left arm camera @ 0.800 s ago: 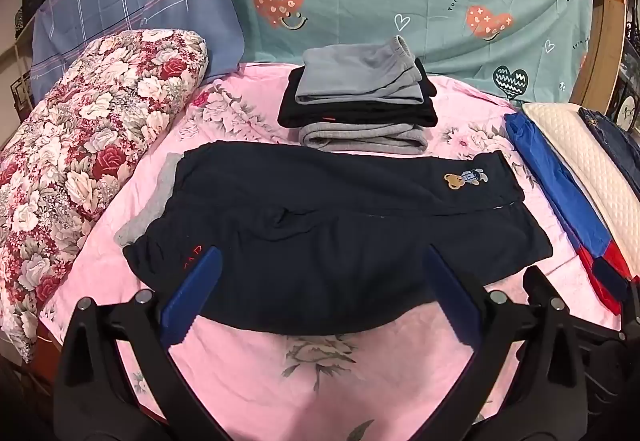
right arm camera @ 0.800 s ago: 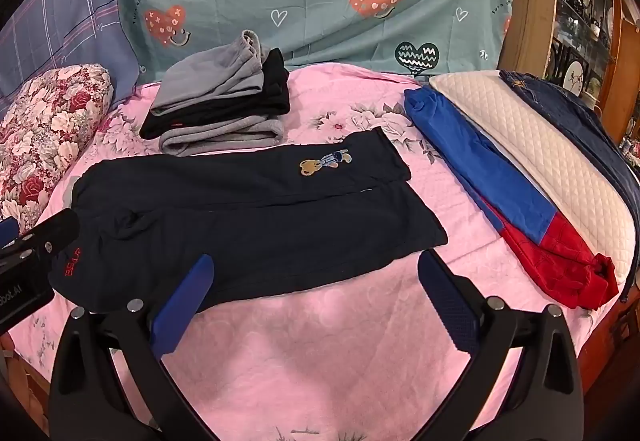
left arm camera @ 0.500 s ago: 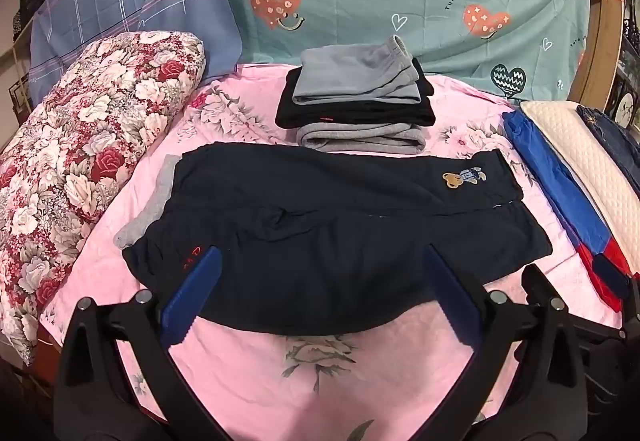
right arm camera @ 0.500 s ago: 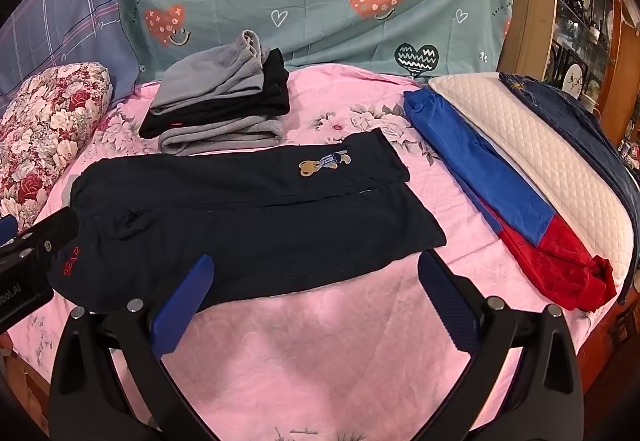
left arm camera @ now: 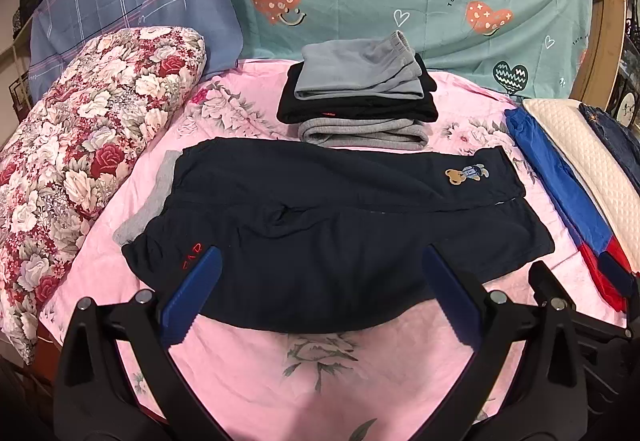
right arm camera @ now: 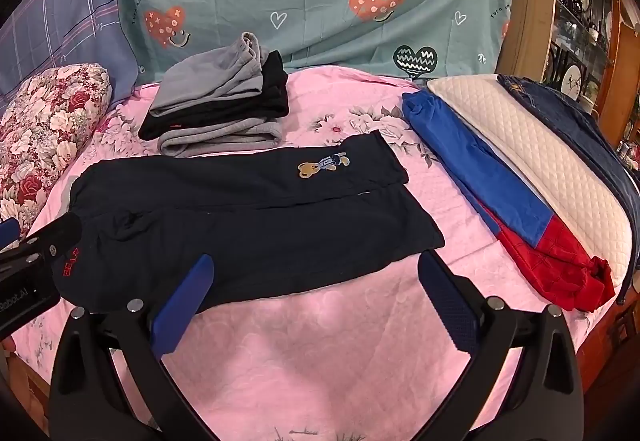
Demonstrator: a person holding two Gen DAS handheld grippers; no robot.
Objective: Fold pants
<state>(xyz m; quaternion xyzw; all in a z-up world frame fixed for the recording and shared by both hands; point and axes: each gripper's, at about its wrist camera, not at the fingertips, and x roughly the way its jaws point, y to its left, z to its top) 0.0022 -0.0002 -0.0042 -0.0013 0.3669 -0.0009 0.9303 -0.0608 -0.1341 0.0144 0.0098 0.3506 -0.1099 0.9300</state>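
Observation:
Dark navy pants (left arm camera: pixel 320 225) with a bear patch and red lettering lie flat across the pink bedsheet (left arm camera: pixel 320 369), legs folded lengthwise one beside the other; they also show in the right wrist view (right arm camera: pixel 248 225). My left gripper (left arm camera: pixel 320 273) is open and empty, hovering over the pants' near edge. My right gripper (right arm camera: pixel 316 281) is open and empty, over the near edge toward the pants' right end. The left gripper's body (right arm camera: pixel 28 273) shows at the left of the right wrist view.
A stack of folded grey and black pants (left arm camera: pixel 360 97) sits behind. A floral pillow (left arm camera: pixel 72 145) lies at left. Blue-and-red pants (right arm camera: pixel 500 201), a white quilted pillow (right arm camera: pixel 532 161) and dark jeans (right arm camera: pixel 580 129) lie at right. A wooden cabinet (right arm camera: pixel 580 21) stands beyond.
Both grippers have shifted very slightly; the pants lie as before and both grippers stay open.

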